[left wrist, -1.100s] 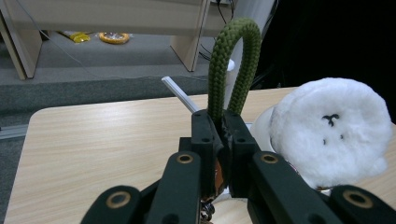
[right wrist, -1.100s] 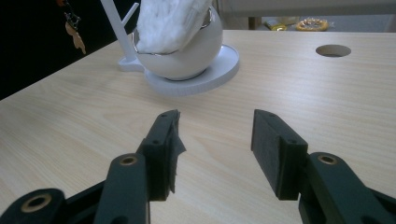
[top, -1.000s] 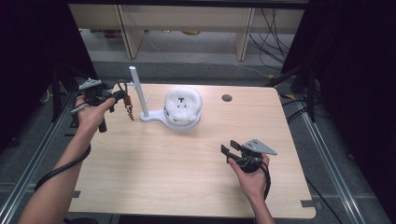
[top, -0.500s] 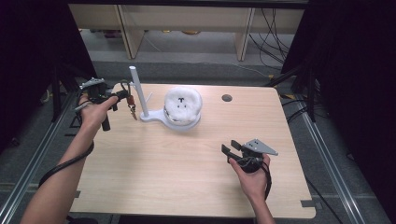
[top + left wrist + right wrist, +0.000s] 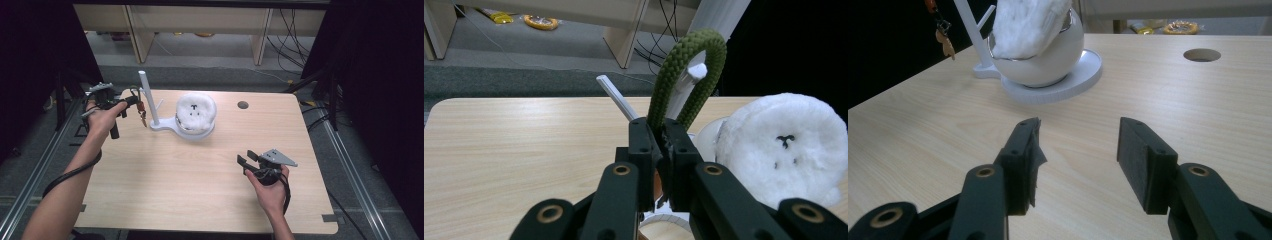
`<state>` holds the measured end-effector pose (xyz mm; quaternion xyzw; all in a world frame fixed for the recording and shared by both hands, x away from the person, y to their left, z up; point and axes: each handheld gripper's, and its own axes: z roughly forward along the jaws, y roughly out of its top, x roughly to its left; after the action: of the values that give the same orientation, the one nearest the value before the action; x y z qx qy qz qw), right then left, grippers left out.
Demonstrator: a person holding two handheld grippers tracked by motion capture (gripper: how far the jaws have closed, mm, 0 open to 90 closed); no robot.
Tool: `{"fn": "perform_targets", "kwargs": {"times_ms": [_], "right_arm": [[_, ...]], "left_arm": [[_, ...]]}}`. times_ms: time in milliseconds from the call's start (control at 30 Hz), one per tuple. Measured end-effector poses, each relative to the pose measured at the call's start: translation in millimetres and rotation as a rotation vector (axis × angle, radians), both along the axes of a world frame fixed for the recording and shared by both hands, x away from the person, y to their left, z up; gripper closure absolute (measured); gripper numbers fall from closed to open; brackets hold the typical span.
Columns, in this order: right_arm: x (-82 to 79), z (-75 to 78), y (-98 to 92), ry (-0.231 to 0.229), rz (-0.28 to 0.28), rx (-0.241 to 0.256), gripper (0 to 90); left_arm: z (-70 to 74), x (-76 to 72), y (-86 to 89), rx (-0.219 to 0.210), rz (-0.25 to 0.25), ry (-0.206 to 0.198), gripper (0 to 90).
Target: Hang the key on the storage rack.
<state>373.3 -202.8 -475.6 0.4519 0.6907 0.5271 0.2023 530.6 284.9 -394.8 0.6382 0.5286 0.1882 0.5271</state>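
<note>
Loop (image 5: 686,75) pinched in left gripper (image 5: 659,145) fingers, now nearer stand (image 5: 148,100) at upper left; hanging looks imminent. Right gripper (image 5: 1078,150) fingers wide, idle above surface (image 5: 175,185).

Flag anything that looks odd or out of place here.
Nothing stands out. The left gripper pinches a green cord loop beside the white stand; the right gripper rests open, and the table looks tidy.

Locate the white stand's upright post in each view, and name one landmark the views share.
High view: the white post rises left of centre, beside the left gripper.
Left gripper view: the white post shows through the green cord loop, top centre.
Right gripper view: the white post leans at upper left.
Shared landmark: the fluffy white plush.
</note>
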Motion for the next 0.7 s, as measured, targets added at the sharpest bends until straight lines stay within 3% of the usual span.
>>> {"fn": "perform_targets", "kwargs": {"times_ms": [200,233,367,400,700], "right_arm": [[0.2,-1.0,0.0,0.004,0.005,0.008,52.5],[1.4,-1.9,-0.9,-0.018,0.011,-0.006,52.5],[0.2,-1.9,-1.3,0.000,-0.001,-0.010,52.4],[-1.0,-1.8,0.1,0.015,-0.004,0.010,52.4],[-0.7,-1.8,-1.4,0.014,-0.003,-0.007,52.3]], "left_arm": [[-2.1,1.6,-1.6,-0.005,0.004,0.004,84.0],[-2.5,1.8,-1.7,-0.005,0.004,0.004,84.0],[-3.5,3.3,-2.1,-0.006,0.008,0.008,83.9],[-3.7,3.6,-2.2,-0.006,0.011,0.009,83.8],[-7.0,4.0,-3.5,0.004,0.011,0.005,83.7]]}}
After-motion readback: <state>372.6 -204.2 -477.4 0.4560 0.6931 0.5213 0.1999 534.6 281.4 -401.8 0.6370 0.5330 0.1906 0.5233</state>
